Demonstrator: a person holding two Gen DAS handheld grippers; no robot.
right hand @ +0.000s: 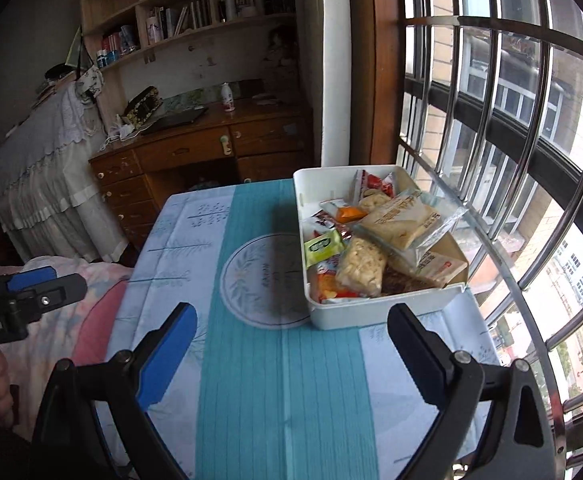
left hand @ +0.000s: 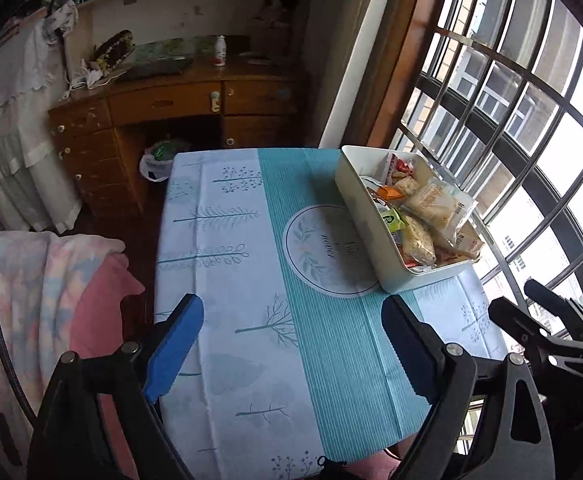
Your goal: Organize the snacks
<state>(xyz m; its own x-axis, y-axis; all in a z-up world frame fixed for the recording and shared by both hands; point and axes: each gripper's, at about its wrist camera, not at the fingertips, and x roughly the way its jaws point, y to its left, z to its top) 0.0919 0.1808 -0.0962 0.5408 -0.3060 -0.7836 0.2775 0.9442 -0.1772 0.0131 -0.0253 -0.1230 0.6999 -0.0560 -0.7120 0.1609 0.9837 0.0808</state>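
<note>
Two hand-held grippers hang above a small table (left hand: 227, 320) by a barred window (right hand: 511, 140), where a white box (right hand: 355, 314) holds what appears to be every snack in sight. The left gripper (left hand: 293, 344) stands wide open with nothing between its blue pads, and the right gripper (right hand: 291, 350) is likewise spread and empty. Both point down at the patterned tablecloth (right hand: 283, 380), well short of the box.

The box sits at the far right corner of the table, hard against the window side. Inside, packets lie heaped and overlapping: a large clear bag of pale biscuits (right hand: 403, 220) on top and jutting past the rim toward the window, a clear bag of puffed pieces (right hand: 361, 270) below it, a small green packet (right hand: 325, 246) against the left wall, an orange packet (right hand: 347, 211), red and white wrappers (right hand: 375, 186) at the far end, and a tan packet (right hand: 443, 266) at the near right corner. No snack shows on the cloth itself.

With nothing loose left to gather, the job looks close to finished. If any tidying remains, the overhanging biscuit bag seems the likely candidate: it would be best pinched by its crimped edge rather than its middle, since the contents probably crush easily, and eased inward so the lighter packets beneath are not dragged out.
</note>
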